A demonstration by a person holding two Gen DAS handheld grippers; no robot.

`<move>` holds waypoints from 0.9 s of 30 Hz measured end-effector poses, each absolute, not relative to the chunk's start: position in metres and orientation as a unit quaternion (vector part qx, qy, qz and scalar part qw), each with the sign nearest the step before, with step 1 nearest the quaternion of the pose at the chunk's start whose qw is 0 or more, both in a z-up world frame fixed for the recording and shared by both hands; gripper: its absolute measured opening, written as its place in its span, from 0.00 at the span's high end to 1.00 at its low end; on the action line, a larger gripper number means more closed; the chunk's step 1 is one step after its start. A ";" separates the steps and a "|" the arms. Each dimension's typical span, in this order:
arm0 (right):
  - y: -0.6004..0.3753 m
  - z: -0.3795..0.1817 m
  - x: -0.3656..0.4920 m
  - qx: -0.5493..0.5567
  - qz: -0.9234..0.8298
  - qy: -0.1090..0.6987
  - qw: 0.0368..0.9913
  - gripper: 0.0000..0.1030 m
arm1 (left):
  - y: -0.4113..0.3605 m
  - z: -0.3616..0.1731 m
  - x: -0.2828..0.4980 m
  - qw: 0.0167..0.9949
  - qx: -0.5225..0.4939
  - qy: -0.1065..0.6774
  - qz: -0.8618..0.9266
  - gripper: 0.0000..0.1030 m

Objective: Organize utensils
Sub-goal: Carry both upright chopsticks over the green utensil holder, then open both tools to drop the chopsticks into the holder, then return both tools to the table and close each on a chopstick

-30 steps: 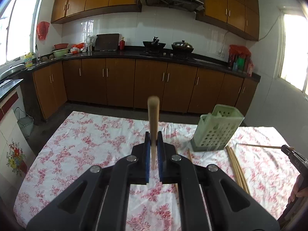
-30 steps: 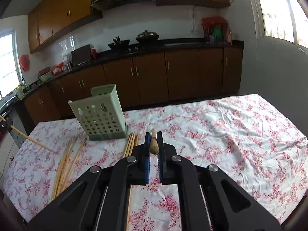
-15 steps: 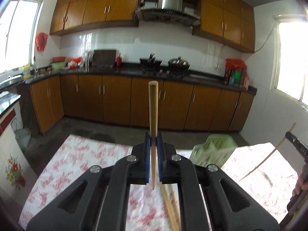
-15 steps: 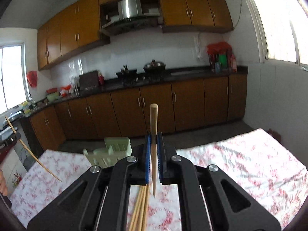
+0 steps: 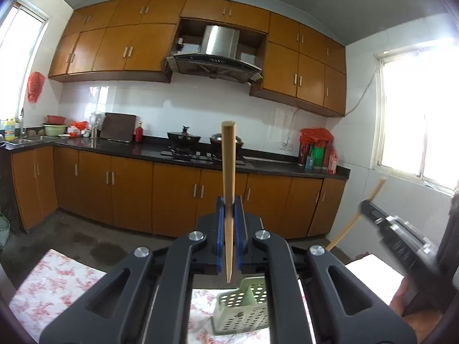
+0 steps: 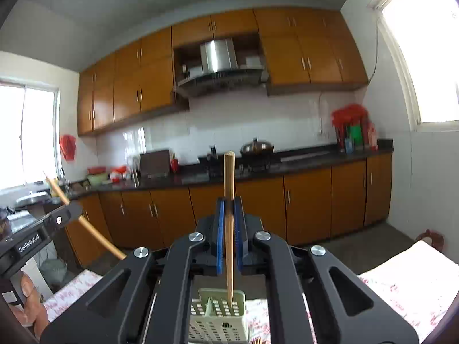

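two wrist views, a kitchen with orange-brown cabinets beyond. starting at the left, the left gripper [image 5: 228, 239] has its blue jaws clenched on a wooden chopstick [image 5: 228, 189], held almost upright with its blunt end up and its pointed tip hanging just above a pale green perforated utensil holder [image 5: 243, 312]. the holder stands on a worktop [image 5: 54, 281] covered with a red-and-white floral cloth. at the right edge of this view the other gripper appears blurred, with its own stick slanting up.

moving right, the right gripper [image 6: 228, 236] likewise has its jaws clenched on a second chopstick [image 6: 229, 200], upright, its tip at or just inside the holder's open top [image 6: 221, 301]. at this view's far left the left gripper shows again, with part of a hand below it.

progress looks early to middling: two sticks are lifted and lined up over the holder, but neither is released into it. ends of more chopsticks [image 6: 256, 341] peek out at the bottom edge, so more likely remain to gather.

the black gripper bodies hide most of the worktop and the holder's base. whether the holder already has sticks in it cannot be made out, nor how many loose ones are left.
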State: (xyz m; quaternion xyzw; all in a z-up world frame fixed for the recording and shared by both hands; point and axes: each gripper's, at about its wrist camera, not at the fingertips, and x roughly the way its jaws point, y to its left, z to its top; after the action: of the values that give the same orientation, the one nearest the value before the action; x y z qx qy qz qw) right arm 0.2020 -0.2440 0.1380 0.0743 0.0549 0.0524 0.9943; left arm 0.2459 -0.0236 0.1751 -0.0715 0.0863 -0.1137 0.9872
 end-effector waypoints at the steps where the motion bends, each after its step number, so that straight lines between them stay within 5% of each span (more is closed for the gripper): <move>1: -0.243 0.130 0.208 0.076 0.054 0.068 0.993 0.93 | -0.029 0.167 0.253 0.986 -0.073 0.093 -0.117 0.92; 12: -0.243 0.098 0.221 0.087 0.064 0.139 0.984 0.91 | -0.044 0.104 0.298 0.974 -0.077 0.177 -0.121 0.92; 14: -0.242 0.097 0.221 0.083 0.065 0.145 0.984 0.82 | -0.042 0.101 0.296 0.973 -0.077 0.181 -0.120 0.88; 16: -0.243 0.099 0.216 0.079 0.063 0.143 0.985 0.61 | -0.041 0.101 0.296 0.973 -0.075 0.183 -0.117 0.80; 27: -0.266 0.117 0.168 0.070 0.033 0.142 0.987 0.58 | -0.003 0.122 0.243 0.977 -0.091 0.169 -0.096 0.61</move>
State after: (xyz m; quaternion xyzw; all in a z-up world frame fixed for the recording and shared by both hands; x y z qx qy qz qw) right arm 0.1676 -0.2661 0.1172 0.0697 0.1419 0.0334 0.9869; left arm 0.2433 -0.0030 0.1215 -0.0909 0.1685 -0.0961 0.9768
